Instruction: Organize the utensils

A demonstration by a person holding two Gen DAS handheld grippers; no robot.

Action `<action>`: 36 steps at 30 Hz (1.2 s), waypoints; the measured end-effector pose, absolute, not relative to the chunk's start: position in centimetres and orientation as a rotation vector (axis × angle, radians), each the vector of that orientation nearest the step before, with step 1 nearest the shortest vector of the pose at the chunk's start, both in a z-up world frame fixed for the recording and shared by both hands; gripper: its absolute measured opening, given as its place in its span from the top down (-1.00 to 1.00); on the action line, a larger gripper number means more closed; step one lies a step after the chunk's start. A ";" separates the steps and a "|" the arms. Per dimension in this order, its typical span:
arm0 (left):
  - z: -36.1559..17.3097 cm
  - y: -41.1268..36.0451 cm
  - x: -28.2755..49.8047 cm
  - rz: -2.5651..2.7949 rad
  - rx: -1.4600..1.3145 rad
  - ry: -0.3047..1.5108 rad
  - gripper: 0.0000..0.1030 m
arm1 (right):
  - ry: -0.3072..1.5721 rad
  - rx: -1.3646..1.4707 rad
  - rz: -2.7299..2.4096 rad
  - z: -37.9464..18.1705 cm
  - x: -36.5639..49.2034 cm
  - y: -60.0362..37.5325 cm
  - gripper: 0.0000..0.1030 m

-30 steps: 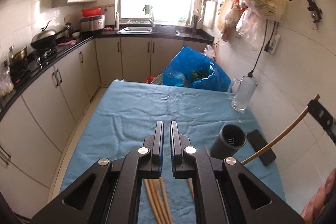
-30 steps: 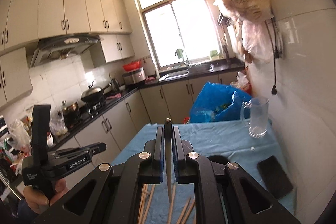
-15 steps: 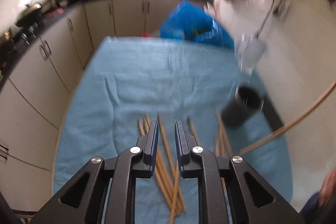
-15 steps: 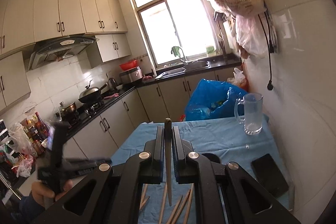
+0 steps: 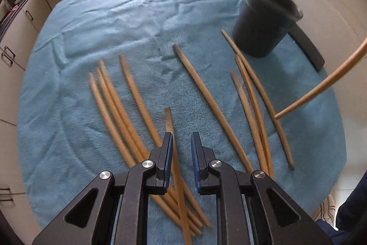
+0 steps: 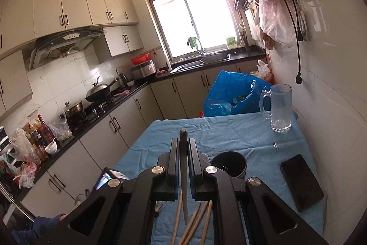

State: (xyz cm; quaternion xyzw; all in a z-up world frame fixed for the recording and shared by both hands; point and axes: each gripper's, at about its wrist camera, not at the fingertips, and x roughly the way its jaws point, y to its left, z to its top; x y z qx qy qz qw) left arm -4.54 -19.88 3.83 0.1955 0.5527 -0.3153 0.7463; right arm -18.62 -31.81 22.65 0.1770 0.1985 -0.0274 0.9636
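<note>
Right claw [image 6: 183,148] clamping chopstick [image 6: 183,153] lengthwise, blunt end forward

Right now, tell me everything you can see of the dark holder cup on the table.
The dark holder cup is a dark grey-black cylinder, plastic by the look, standing upright on the blue cloth at the table's right side, open mouth up. The right wrist view shows small drain holes inside and no utensils. One chopstick's tip lies at its base; contact is unclear. A glass mug stands behind it.
</note>
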 end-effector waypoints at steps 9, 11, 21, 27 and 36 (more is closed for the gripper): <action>2.5 -20.6 -4.3 -0.663 0.456 1.182 0.85 | 0.424 0.369 -0.055 22.0 -18.3 -32.0 0.85; 2.3 -20.6 -3.9 -0.654 0.449 1.195 0.84 | 0.429 0.373 -0.052 21.9 -18.2 -32.0 0.85; 6.8 -18.1 -3.2 -0.653 0.282 1.118 0.87 | 0.410 0.355 -0.061 22.8 -18.3 -31.8 0.85; 14.6 -17.2 -3.8 -0.689 0.169 0.957 0.87 | 0.354 0.357 -0.081 24.6 -19.2 -32.9 0.85; 24.9 -19.7 -3.8 -0.772 0.057 0.796 0.87 | 0.272 0.359 -0.148 27.5 -19.8 -35.7 0.85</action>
